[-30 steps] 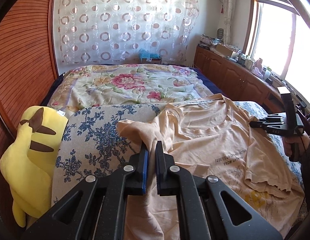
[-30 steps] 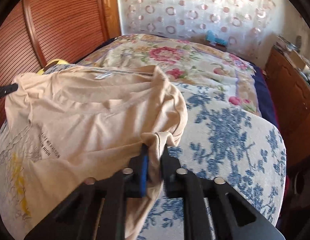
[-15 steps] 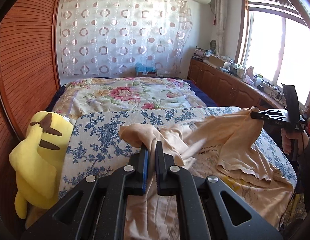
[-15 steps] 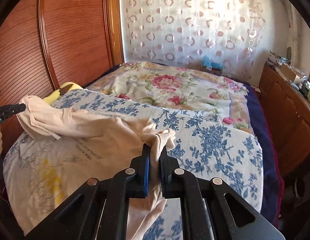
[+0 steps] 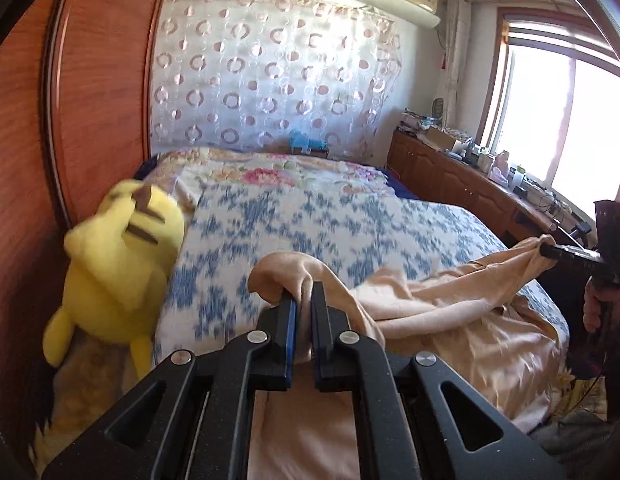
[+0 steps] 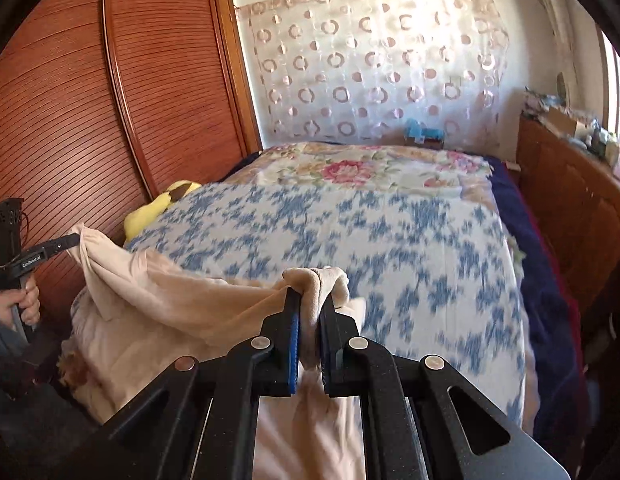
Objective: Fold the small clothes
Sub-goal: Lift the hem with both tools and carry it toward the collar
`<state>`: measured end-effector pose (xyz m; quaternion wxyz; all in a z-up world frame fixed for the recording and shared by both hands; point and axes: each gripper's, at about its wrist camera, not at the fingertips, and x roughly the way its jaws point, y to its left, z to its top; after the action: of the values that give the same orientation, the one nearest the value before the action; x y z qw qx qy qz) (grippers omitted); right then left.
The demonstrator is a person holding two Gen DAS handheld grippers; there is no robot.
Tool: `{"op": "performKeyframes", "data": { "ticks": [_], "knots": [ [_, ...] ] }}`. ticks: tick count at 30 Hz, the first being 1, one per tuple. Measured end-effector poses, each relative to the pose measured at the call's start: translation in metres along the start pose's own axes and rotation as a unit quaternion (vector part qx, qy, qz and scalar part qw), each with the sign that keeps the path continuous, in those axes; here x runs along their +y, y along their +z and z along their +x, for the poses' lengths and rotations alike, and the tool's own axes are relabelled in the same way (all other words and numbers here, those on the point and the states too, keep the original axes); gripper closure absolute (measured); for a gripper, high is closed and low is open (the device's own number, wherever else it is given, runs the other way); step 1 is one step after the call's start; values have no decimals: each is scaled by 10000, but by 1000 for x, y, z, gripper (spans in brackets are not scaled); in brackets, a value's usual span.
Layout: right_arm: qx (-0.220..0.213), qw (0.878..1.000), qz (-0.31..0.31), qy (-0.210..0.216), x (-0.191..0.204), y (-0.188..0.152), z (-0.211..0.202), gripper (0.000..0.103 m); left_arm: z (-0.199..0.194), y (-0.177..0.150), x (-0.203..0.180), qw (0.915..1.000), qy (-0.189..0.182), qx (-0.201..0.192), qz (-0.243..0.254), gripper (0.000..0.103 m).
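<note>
Gripping the peach shirt (image 5: pixel 450 304), both grippers' fingers (image 5: pixel 286 320) clamp shut; only the left view shows the window (image 5: pixel 566 120).

Each wrist camera looks forward and downward along its fingers, close above the bed (image 5: pixel 350 220) (image 6: pixel 390 232); both views share it.

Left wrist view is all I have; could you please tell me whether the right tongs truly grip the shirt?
Observer: Yes. Seen close up, the right tongs are shut on a bunched fold of the peach shirt.
Operator: Thank you. How do my left tongs look from that side?
Observer: The left tongs pinch another corner of it, held up in front of the wooden wardrobe.
</note>
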<state>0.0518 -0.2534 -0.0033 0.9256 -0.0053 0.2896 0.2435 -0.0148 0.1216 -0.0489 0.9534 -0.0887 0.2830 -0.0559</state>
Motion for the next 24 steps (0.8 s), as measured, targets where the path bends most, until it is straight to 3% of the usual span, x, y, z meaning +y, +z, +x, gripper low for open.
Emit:
{"op": "performKeyframes", "data": {
  "ticks": [5,12,17,20,22,24],
  "knots": [
    [159,9996,242,-49,-5,-34,-22,95,0,-25,17,9992,111,289,-256,96],
    [278,9995,93,-109,8,-34,-52,95,-13,-25,6,9994,174,288,-22,96],
    [780,9969,72,-59,18,-56,-29,95,6,-43,3,9967,360,673,259,95],
    [971,9951,194,-76,15,-67,-18,95,18,-51,9,9960,138,876,66,95],
    [1029,9944,201,-96,15,-67,-16,95,22,-52,11,9953,148,951,53,93],
    [1060,9941,173,-132,15,-65,-14,95,22,-53,11,9951,126,972,87,79]
  ]
}}
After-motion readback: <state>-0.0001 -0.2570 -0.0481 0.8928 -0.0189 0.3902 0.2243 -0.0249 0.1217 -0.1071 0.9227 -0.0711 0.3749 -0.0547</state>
